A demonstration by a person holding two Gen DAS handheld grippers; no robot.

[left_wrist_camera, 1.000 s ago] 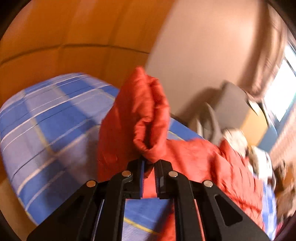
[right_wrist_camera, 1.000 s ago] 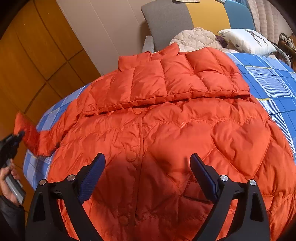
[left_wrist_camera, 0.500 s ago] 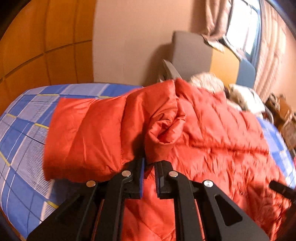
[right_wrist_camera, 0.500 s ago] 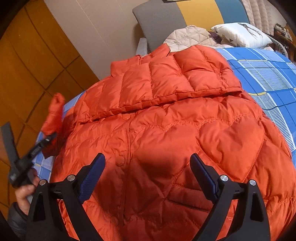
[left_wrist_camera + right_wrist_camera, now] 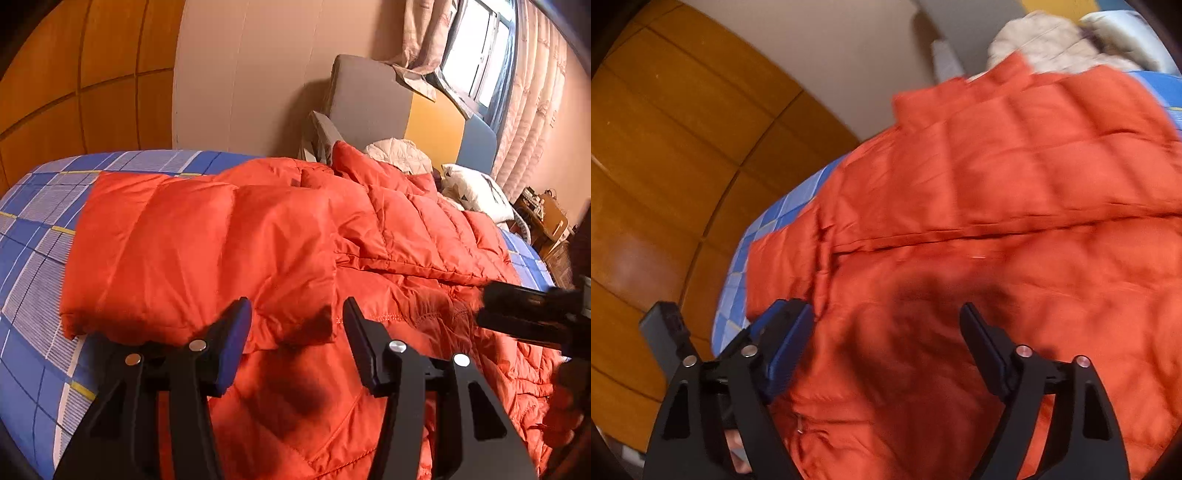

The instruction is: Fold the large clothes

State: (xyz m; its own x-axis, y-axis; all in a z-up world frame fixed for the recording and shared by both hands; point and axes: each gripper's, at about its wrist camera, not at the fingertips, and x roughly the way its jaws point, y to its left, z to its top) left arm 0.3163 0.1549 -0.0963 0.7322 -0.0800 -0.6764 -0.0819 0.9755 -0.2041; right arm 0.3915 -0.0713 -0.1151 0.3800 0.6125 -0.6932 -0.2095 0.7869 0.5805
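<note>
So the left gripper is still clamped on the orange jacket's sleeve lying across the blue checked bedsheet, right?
Not quite. The left wrist view shows the left gripper open, holding nothing; the sleeve of the orange jacket lies released across the blue checked bedsheet.

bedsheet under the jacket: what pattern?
Blue plaid bedsheet with white and yellow lines, under the orange quilted puffer jacket; clearest in the left wrist view.

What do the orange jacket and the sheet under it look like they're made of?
Orange quilted puffer jacket: looks like thin nylon or polyester shell with puffy fill, judging by the slight sheen and stitched, bulging panels. Blue checked bedsheet: matte woven fabric, probably cotton or a blend; flat, no shine.
</note>
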